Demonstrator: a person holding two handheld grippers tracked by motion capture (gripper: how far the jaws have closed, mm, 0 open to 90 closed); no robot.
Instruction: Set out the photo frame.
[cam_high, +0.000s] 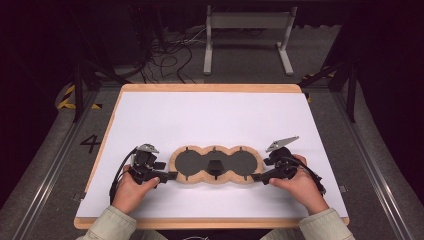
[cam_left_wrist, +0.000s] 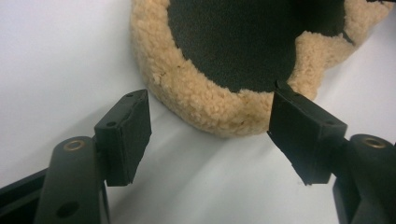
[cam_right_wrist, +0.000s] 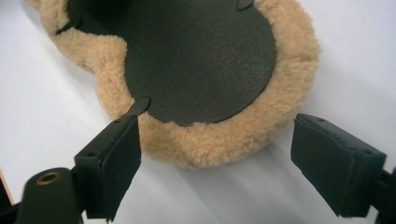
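Observation:
A flat three-lobed pad (cam_high: 215, 165), black in the middle with a tan fleece rim, lies on the white table near its front. Its left lobe (cam_left_wrist: 224, 51) and its right lobe (cam_right_wrist: 196, 60) fill the upper part of each gripper view. My left gripper (cam_high: 170, 176) sits at the pad's left end; in the left gripper view the same gripper (cam_left_wrist: 210, 140) is open, its jaws either side of the fleece edge. My right gripper (cam_high: 256, 177) sits at the pad's right end; in the right gripper view it (cam_right_wrist: 215, 163) is open too, just short of the fleece.
The white sheet (cam_high: 210, 115) covers a wooden tabletop. Beyond the table's far edge stand a grey metal frame (cam_high: 247, 35) and loose cables (cam_high: 165, 60) on a dark floor. A black tab (cam_high: 215, 166) sits on the pad's middle lobe.

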